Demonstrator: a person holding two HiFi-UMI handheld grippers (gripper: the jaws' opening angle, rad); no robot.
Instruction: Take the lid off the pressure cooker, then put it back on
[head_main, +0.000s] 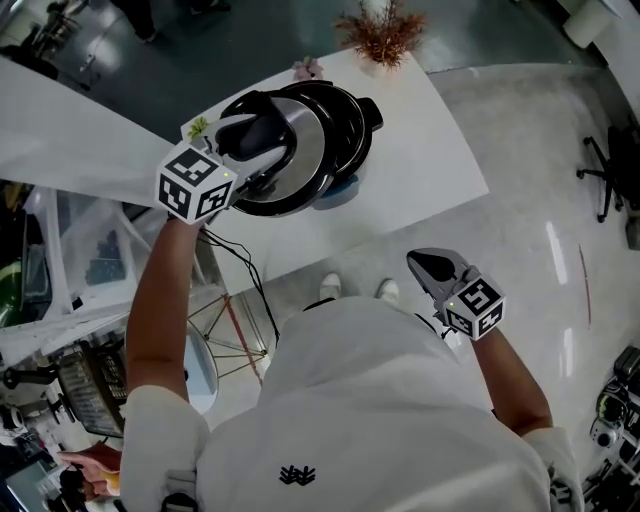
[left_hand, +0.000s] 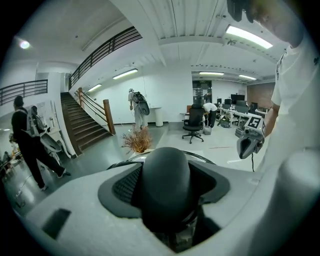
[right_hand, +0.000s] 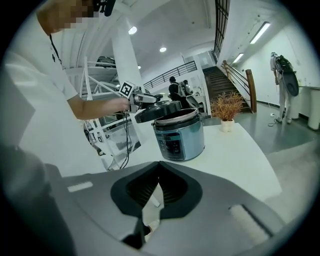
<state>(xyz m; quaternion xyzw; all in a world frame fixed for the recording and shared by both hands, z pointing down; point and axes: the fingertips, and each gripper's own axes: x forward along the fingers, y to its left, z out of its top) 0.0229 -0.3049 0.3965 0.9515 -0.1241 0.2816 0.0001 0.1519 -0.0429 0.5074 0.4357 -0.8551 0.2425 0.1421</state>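
Black lid knob (left_hand: 165, 182) clamped between wide-set left gripper (head_main: 252, 138) jaws.

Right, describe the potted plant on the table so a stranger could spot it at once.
Start at the white table. Beyond the blue-grey pressure cooker, near the table's far edge, stands the potted plant. It alone is a tuft of dry reddish-brown twigs in a small pale pot.

A white table (head_main: 440, 170) carries a blue-grey pressure cooker (right_hand: 179, 137) near its middle and a potted dried plant (head_main: 381, 35) at its far end.
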